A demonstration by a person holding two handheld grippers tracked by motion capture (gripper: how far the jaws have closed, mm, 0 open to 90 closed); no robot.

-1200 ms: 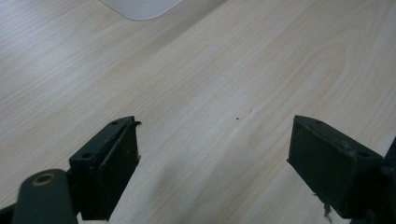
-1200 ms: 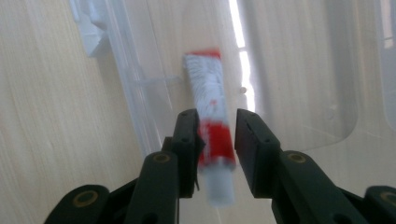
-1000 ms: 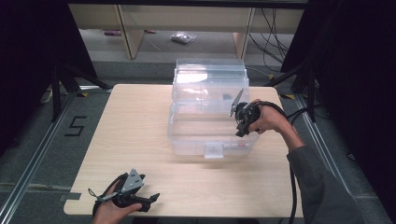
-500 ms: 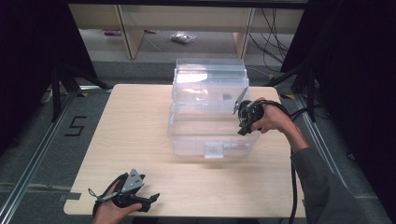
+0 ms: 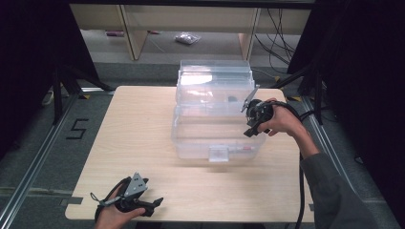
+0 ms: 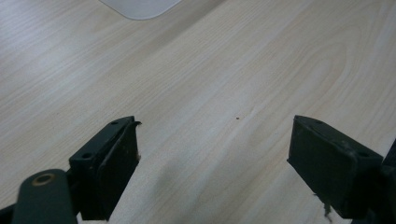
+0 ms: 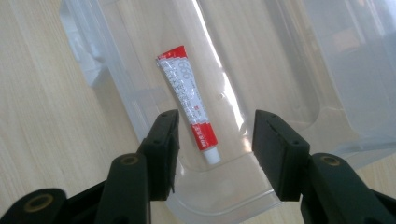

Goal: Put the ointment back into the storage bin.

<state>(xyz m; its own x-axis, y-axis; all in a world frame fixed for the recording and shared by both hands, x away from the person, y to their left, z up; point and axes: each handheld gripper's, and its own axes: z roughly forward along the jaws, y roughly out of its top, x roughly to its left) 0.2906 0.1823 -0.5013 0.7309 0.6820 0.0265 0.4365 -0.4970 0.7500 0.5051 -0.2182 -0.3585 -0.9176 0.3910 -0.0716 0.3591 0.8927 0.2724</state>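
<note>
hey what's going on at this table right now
A person holds a gripper in each hand at a wooden table. The right gripper hangs over an open clear plastic bin. Its jaws have just been opening, and they now stand apart above a red-and-white tube that lies on the bin's floor, not gripped. The left gripper rests open near the table's near edge, with bare wood between its jaws.

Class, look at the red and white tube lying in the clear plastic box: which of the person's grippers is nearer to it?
Right. The right gripper hangs just above the tube in the clear box, jaws apart. The left gripper sits at the table's near edge, well away.
</note>
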